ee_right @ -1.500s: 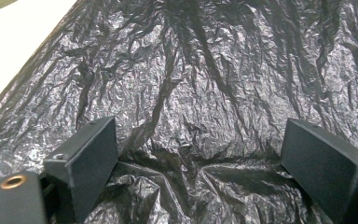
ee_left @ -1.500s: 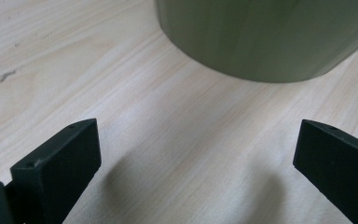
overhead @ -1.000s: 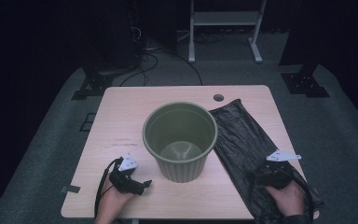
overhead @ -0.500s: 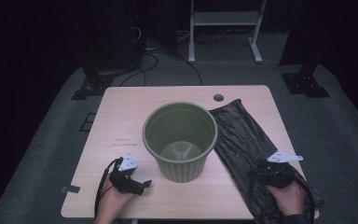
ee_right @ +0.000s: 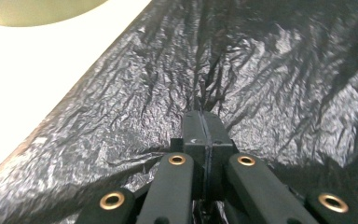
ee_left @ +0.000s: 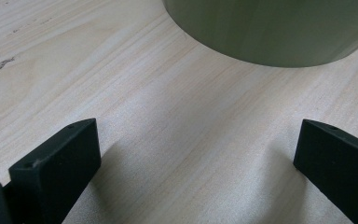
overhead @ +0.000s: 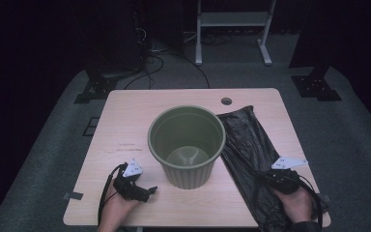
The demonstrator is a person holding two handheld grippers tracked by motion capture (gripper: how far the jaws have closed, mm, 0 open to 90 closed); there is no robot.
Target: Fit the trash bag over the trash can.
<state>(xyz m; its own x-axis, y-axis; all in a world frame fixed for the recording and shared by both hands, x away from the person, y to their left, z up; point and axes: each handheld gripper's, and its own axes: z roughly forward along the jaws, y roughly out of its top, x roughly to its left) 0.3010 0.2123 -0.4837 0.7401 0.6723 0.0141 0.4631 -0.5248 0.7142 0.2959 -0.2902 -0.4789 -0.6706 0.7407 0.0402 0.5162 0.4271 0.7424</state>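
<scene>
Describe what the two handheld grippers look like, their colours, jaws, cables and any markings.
Both are black. The left gripper has two blocky matte black jaws with small holes, a pale three-cornered plate with dark dots on top, and a black cable looping back. The right gripper has the same kind of plate, a trailing black cable, and brass-coloured rivets on its black linkage arms.

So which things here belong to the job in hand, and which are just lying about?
In the job:
- black bin bag, flat on the table, pinched by the shut right gripper
- green bin, upright, nothing in it
- left gripper, open, resting on the table by the bin

Lying about:
- cables on the floor
- white stand behind the table
</scene>
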